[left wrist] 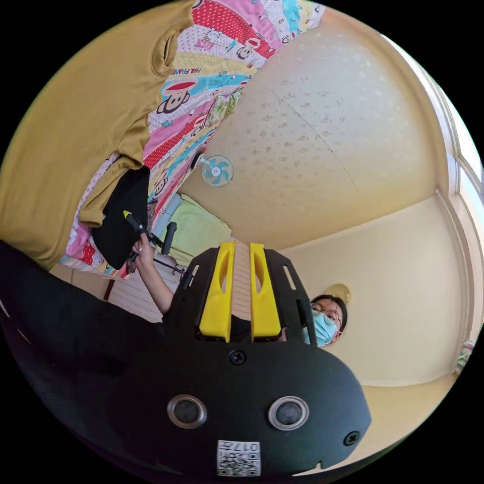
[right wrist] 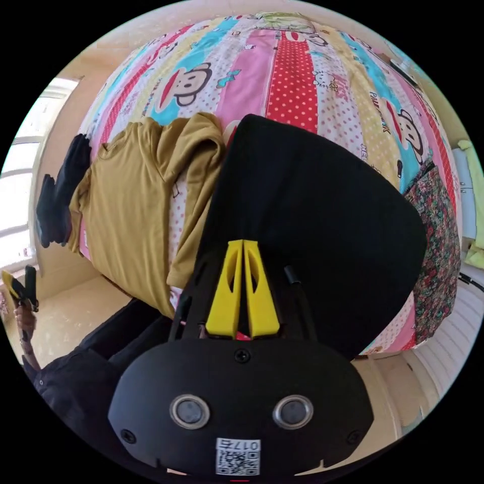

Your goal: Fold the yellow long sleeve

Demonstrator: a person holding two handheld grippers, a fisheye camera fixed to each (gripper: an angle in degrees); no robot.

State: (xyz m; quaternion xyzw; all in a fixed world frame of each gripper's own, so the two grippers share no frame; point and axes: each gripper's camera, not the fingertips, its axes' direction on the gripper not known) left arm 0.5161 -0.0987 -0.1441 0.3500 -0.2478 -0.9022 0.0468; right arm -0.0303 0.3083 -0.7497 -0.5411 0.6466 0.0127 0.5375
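The yellow long sleeve [right wrist: 136, 201] lies spread on the patterned bed cover [right wrist: 292, 75], one sleeve folded in across its body; in the left gripper view it is the big mustard shape [left wrist: 75, 126]. My right gripper [right wrist: 243, 243] has its jaws together, tips over a black cloth [right wrist: 312, 212] beside the shirt; whether cloth is pinched I cannot tell. That gripper [left wrist: 128, 218] also shows against the black cloth [left wrist: 121, 242], held in a hand. My left gripper [left wrist: 242, 247] points up at the ceiling, jaws all but together, nothing between them. It appears small [right wrist: 15, 285] off the bed's edge.
A person [left wrist: 325, 317] stands behind the left gripper. A wall fan [left wrist: 218, 170] hangs above the bed cover [left wrist: 227, 45]. Another dark garment [right wrist: 58, 196] lies past the shirt, a floral cloth [right wrist: 433, 242] at the bed's far side. A bright window [right wrist: 20, 176] faces the bed.
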